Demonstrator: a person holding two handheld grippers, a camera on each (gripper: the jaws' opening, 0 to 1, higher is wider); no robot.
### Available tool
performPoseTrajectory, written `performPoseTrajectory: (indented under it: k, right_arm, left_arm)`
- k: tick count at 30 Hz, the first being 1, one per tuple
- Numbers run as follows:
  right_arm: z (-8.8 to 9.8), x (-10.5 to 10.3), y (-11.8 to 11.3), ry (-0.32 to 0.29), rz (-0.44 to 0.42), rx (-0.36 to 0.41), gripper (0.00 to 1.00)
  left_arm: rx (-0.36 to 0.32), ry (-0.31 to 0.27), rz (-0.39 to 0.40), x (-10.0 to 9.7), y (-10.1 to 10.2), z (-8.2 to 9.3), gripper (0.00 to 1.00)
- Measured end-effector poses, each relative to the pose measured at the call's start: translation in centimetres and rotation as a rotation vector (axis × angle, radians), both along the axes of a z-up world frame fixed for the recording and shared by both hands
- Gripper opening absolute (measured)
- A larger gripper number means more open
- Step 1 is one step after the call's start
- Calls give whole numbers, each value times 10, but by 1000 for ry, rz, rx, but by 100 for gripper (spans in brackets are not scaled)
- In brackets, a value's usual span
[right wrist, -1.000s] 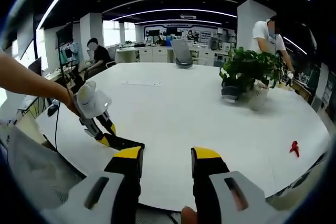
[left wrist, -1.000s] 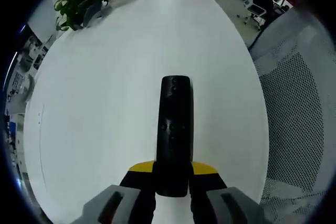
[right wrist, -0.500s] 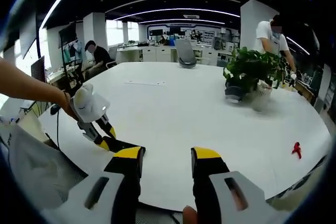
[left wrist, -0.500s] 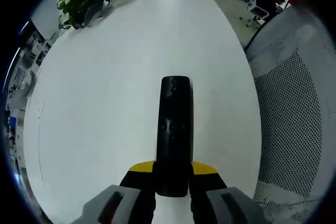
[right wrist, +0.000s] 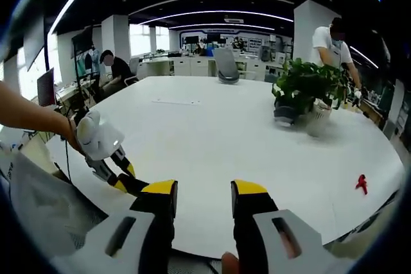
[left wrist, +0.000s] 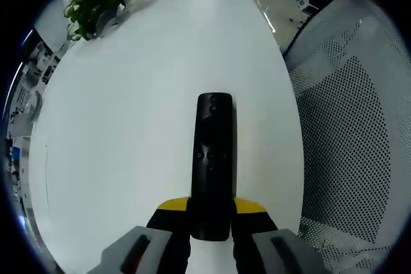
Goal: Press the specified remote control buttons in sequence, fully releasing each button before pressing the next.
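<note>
My left gripper (left wrist: 212, 221) is clamped on the near end of the black remote (left wrist: 214, 158), held over the white table (left wrist: 128, 126). My right gripper (right wrist: 202, 198) hangs empty, jaws apart (well off the buttons). I judge no press is under way; the presses remain.

I see the remote (left wrist: 214, 158) over the table (left wrist: 128, 107), a plant (left wrist: 93, 4) at the far left, a mesh chair (left wrist: 350, 133) right.

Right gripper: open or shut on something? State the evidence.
Open. In the right gripper view, the right gripper shows bare white table between its parted yellow-tipped jaws, with nothing held.
</note>
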State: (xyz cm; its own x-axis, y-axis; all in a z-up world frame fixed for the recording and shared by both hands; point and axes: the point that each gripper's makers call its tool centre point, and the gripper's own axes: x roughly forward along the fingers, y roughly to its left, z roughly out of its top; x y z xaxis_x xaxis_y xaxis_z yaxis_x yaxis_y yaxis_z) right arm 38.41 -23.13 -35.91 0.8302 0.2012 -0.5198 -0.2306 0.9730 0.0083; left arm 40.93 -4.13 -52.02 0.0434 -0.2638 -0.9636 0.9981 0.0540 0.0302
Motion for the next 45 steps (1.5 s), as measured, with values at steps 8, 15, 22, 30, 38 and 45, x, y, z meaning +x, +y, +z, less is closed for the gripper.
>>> performPoseTrajectory:
  k: [8,15,22,30,38,45]
  right_arm:
    - [1,0,0,-4,-3,1,32]
    - [2,0,0,-12,-4,3,32]
    - [3,0,-1,-16,-3,-3,31]
    - [3,0,0,-17,-2,-3,30]
    - [2,0,5,-4,24,-9,30]
    - [1,-2,23,32,103,8,28]
  left_arm:
    - [-3,5,-12,-14,-1,1,23]
    - [-16,6,-5,-24,-1,0,23]
    - [-37,7,12,-34,-1,1,23]
    - [-73,10,34,-42,-2,1,23]
    - [-118,12,44,-48,-4,1,23]
    - [-187,13,72,-49,-3,2,23]
